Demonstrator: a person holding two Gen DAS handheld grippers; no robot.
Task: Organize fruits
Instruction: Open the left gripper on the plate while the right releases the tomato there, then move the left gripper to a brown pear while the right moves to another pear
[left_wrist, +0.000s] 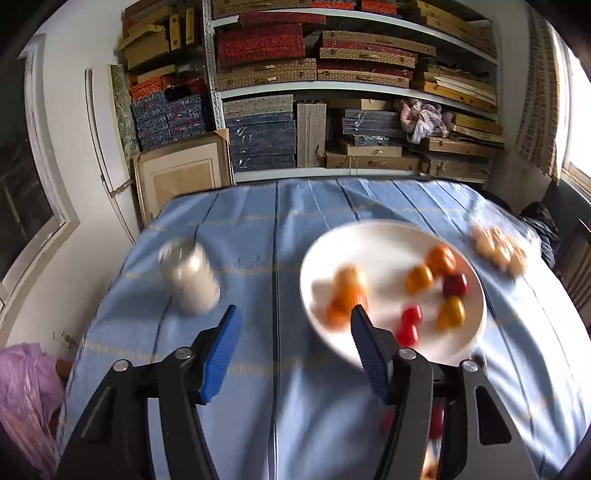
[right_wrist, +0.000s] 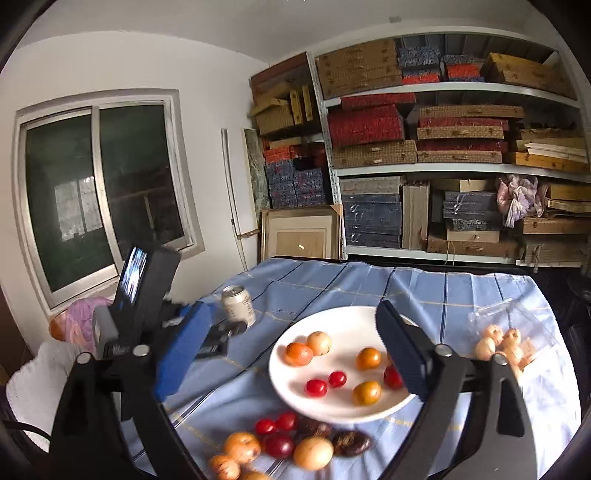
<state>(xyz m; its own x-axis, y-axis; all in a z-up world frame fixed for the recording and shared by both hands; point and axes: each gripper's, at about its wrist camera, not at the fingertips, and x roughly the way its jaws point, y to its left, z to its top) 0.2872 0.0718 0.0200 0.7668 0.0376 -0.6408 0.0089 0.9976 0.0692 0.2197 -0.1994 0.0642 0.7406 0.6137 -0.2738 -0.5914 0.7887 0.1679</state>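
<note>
A white plate (right_wrist: 295, 387) on the blue cloth holds several small orange, red and pale fruits, such as an orange one (right_wrist: 368, 358). It also shows blurred in the left wrist view (left_wrist: 373, 243). A pile of loose fruits (right_wrist: 284, 443) lies on the cloth in front of the plate. My right gripper (right_wrist: 291, 354) is open and empty above the plate's near left part. My left gripper (left_wrist: 291, 350) is open and empty, just left of the plate's near edge. It also shows in the right wrist view (right_wrist: 207, 332).
A pale drink can (left_wrist: 188, 277) stands left of the plate, also in the right wrist view (right_wrist: 239, 304). A clear bag of pale fruits (right_wrist: 506, 341) lies to the plate's right. Shelves of boxes (right_wrist: 443, 147) stand behind the table. A window (right_wrist: 103, 192) is at left.
</note>
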